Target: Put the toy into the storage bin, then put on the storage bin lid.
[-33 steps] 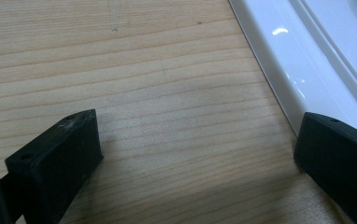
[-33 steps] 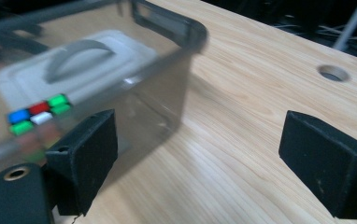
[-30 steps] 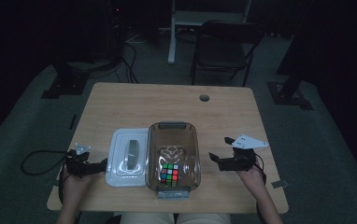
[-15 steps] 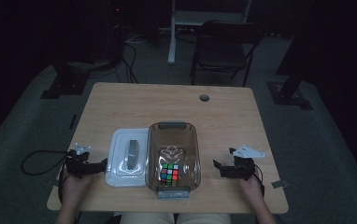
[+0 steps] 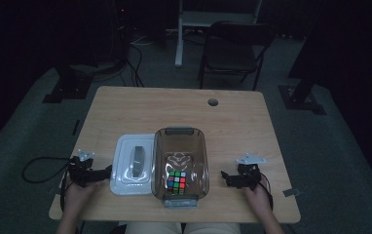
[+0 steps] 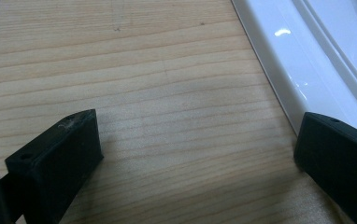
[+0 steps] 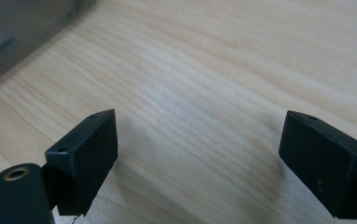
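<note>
A clear brown plastic bin (image 5: 180, 141) stands near the table's front middle, with a colourful puzzle cube (image 5: 176, 182) inside it. Its white lid (image 5: 123, 168) lies flat just left of the bin, grey handle (image 5: 137, 161) up. My left gripper (image 5: 107, 171) rests low on the wood beside the lid's left edge, open and empty; the white lid rim (image 6: 284, 70) runs past its right jaw. My right gripper (image 5: 224, 176) sits on the table right of the bin, open, with bare wood between its jaws (image 7: 195, 140); the bin's wall (image 7: 22, 37) shows at upper left.
The wooden table (image 5: 184, 112) has a round cable hole (image 5: 213, 102) near its back edge. A folding chair (image 5: 235, 41) and stand legs (image 5: 67, 85) are on the carpet beyond. A black cable (image 5: 38, 168) loops off the left gripper over the table's left edge.
My right gripper has drawn back toward the front edge and settled lower on the table. The left gripper, bin and lid have stayed put.
</note>
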`<move>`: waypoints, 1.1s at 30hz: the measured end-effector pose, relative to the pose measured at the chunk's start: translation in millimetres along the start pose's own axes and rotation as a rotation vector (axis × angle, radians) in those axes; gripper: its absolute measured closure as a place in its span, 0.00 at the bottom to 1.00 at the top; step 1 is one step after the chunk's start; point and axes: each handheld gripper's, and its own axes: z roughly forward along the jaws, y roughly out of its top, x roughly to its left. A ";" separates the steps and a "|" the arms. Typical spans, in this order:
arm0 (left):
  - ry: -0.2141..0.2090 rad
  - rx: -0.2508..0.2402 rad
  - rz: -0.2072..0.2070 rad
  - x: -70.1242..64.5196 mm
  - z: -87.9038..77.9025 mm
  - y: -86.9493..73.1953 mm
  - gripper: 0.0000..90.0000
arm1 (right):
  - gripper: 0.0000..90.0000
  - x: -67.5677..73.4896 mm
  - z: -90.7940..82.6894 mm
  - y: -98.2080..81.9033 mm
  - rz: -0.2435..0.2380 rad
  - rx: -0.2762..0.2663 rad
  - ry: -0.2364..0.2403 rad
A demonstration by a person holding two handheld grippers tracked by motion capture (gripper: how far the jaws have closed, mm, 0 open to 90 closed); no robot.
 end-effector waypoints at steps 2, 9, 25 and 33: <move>0.001 0.000 -0.002 -0.1 0.1 0.0 0.01 | 0.12 0.3 1.7 0.7 0.003 0.015 -0.012; 0.003 0.000 -0.004 -0.3 0.0 -0.1 0.02 | 0.12 0.4 1.8 0.7 0.005 0.015 -0.014; 0.030 0.012 -0.085 8.4 -5.8 1.0 0.04 | 0.12 0.3 1.8 0.8 0.006 0.016 -0.013; 0.010 -0.006 -0.079 -4.4 -22.4 12.6 0.04 | 0.12 0.2 1.8 0.8 0.006 0.016 -0.013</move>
